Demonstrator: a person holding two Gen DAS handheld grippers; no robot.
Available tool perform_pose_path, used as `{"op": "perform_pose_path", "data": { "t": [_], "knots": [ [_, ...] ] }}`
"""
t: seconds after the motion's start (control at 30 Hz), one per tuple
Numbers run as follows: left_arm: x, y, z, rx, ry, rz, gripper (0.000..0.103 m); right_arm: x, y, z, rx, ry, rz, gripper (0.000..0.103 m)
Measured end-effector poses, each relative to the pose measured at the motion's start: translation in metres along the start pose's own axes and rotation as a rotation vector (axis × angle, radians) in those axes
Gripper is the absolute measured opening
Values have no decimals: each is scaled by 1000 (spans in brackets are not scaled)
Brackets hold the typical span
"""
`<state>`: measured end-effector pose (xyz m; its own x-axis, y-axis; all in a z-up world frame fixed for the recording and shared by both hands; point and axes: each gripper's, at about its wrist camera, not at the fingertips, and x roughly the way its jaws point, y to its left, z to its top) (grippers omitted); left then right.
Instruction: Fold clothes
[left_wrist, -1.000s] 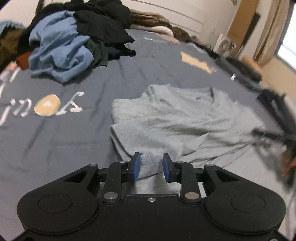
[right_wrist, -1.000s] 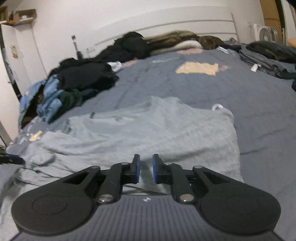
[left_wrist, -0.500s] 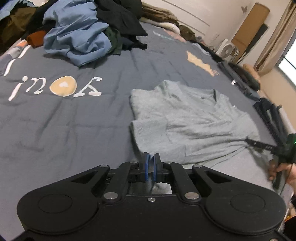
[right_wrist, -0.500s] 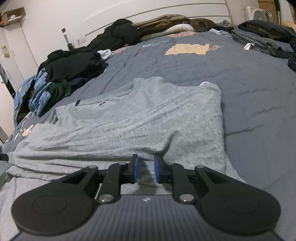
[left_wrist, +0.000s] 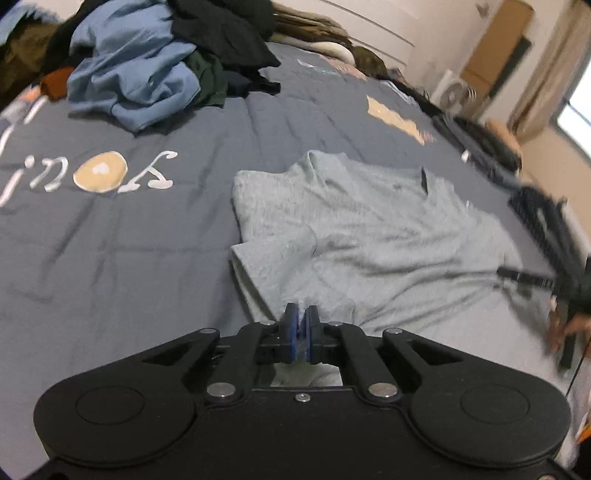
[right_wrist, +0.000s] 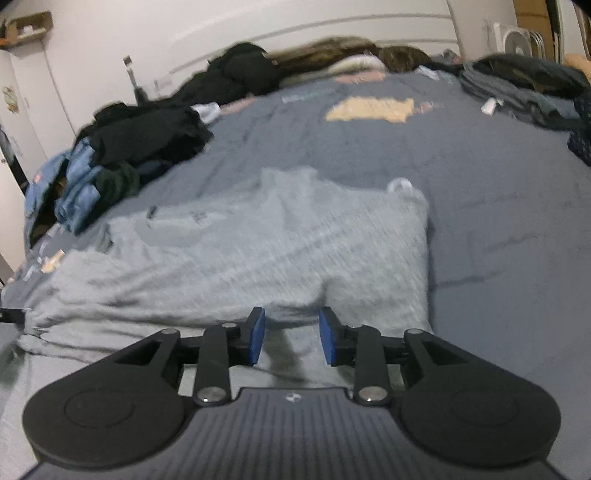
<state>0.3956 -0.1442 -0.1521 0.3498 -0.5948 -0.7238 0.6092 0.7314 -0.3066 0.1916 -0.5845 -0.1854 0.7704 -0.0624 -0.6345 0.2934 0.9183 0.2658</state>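
A grey T-shirt (left_wrist: 369, 229) lies spread on the dark blue bedcover (left_wrist: 110, 258), one sleeve folded in on its left side. My left gripper (left_wrist: 301, 325) is shut on the shirt's near hem, and the cloth puckers toward the pads. In the right wrist view the same shirt (right_wrist: 258, 251) stretches away from my right gripper (right_wrist: 291, 332). Its jaws are opening, the blue pads stand apart, and the hem lies loose between and under them. The right gripper (left_wrist: 517, 275) and the hand holding it show blurred at the shirt's right edge.
A heap of blue, black and green clothes (left_wrist: 147, 66) sits at the bed's far left, seen again as the heap (right_wrist: 129, 147). Dark folded garments (right_wrist: 517, 85) line the far right edge. A white fan (left_wrist: 456, 92) stands beyond the bed.
The left jaws came together on the shirt's hem. The right jaws, nearly closed before, have spread apart over the hem. Neither hand has shifted much.
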Motion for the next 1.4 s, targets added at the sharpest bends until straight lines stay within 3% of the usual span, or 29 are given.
{"op": "perform_pose_path", "data": {
  "t": [0.13,0.2,0.27,0.3,0.53,0.7,0.8,0.87,0.9,0.97,1.0,1.17,1.3,1.33,1.4],
  "knots": [
    [-12,12,-3,13,20,70,8,2,-3,-1,-10,13,5,31],
    [-19,15,4,20,-2,138,23,1,-2,0,-12,24,10,31],
    [-24,10,18,38,-40,149,40,-1,-2,1,-16,38,16,31],
    [-24,5,26,59,-54,152,43,-2,-1,2,-20,35,16,31],
    [24,-67,66,295,-69,162,43,-7,-11,3,-3,25,13,31],
    [85,-121,65,465,21,123,43,-4,-17,-1,8,37,14,32],
    [115,-134,65,497,69,130,43,-2,-17,-3,0,42,16,32],
    [130,-134,66,501,106,130,40,-1,-18,-3,-1,43,19,33],
    [136,-132,67,494,141,109,22,-1,-18,-3,0,44,21,33],
    [142,-128,69,473,201,60,7,-1,-20,-4,3,43,28,33],
    [140,-127,71,475,192,61,3,0,-20,-4,7,43,29,33],
    [127,-120,90,392,75,85,2,3,-20,-5,-2,44,27,33],
    [136,-125,84,381,70,125,6,4,-15,-6,-20,37,13,33],
    [135,-126,81,373,72,143,8,3,-15,-6,-20,37,14,33],
    [124,-126,76,354,48,162,23,1,-15,-5,-17,38,15,34]
  ]
}}
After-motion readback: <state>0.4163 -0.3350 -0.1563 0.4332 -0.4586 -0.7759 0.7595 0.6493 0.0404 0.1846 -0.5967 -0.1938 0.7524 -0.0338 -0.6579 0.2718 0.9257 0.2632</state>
